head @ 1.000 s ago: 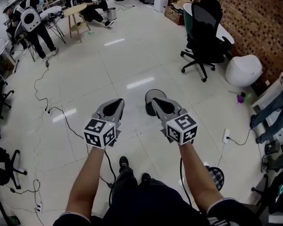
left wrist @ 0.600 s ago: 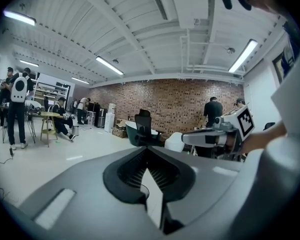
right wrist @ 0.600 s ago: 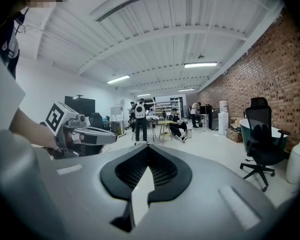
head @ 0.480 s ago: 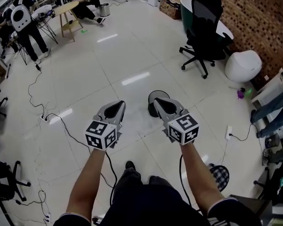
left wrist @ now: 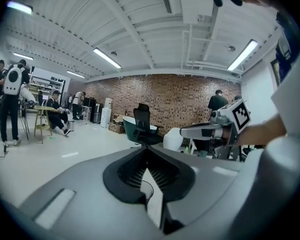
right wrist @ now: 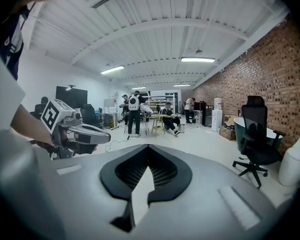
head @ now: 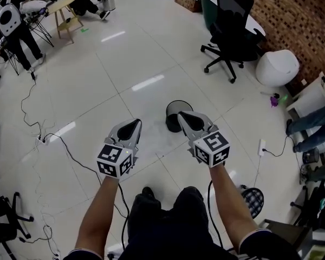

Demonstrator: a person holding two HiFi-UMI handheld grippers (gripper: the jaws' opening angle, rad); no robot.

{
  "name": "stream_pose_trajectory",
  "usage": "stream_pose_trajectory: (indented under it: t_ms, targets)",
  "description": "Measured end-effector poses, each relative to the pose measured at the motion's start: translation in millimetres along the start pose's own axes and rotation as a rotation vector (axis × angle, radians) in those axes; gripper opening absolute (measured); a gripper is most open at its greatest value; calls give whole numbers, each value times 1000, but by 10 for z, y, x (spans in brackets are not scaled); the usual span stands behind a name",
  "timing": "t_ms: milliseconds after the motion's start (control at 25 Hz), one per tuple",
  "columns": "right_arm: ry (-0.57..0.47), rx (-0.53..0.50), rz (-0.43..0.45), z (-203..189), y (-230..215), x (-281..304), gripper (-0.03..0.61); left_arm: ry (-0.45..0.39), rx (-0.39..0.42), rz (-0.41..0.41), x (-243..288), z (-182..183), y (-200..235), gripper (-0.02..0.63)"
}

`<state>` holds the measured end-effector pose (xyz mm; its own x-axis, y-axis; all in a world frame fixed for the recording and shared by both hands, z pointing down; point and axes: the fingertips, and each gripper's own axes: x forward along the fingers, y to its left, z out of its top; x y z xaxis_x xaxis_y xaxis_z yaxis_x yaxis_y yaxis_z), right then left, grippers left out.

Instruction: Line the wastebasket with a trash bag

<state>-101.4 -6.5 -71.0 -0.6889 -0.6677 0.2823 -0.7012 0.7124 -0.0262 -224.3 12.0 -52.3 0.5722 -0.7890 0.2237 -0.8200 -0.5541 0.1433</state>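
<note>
Tiled floor (head: pixel 124 58): wastebasket (head: pixel 171 111), nearer than a second ago. Left gripper (head: pixel 134 123), right gripper (head: pixel 183 115): jaws pressed together, empty. Approach stage; no bag seen.

The floor (head: pixel 124 64) is glossy pale tile. A black wastebasket (head: pixel 173 112) stands upright on it near the centre. Beyond it stands a black office chair (head: pixel 230 34), with a white rounded object (head: pixel 278 67) near it by the brick wall. Black cables (head: pixel 54 140) trail across the left side. A white power strip (head: pixel 261 147) lies at the right. A wooden stool (head: pixel 62 10) stands far left.
</note>
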Motion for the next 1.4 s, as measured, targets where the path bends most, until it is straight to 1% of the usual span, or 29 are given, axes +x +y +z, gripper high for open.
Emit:
stream_pose_trajectory:
  t_ms: [120, 240, 440, 560, 760, 880, 1000, 1160, 1240, 1400]
  targets:
    - [15, -9, 6, -345, -211, 135, 0, 3, -13, 24, 225, -343, 68, 11]
    - [30, -30, 14, -755, -402, 286, 0, -1, -9, 63, 433, -706, 191, 11]
    - [55, -54, 54, -1546, -575, 590, 0, -8, 1, 125, 719, -1411, 443, 12]
    - [78, -54, 84, -2129, -617, 804, 2, 15, -5, 154, 836, -1992, 599, 12]
    - [118, -47, 110, -3241, -695, 1140, 2, 81, -9, 201, 986, -3183, 897, 12]
    - [139, -49, 112, -3946, -759, 1301, 2, 108, 6, 222, 1053, -3879, 1045, 12]
    - [146, -51, 100, -4550, -832, 1477, 2, 124, 16, 249, 1101, -4483, 1180, 12]
    - [198, -78, 95, -5199, -898, 1734, 2, 158, -13, 284, 1152, -5179, 1315, 12]
    - [219, -89, 106, -5444, -904, 1842, 2, 179, -31, 303, 1156, -5491, 1355, 12]
    - [271, -105, 136, -5924, -932, 2023, 3, 222, -28, 328, 1167, -6036, 1479, 32]
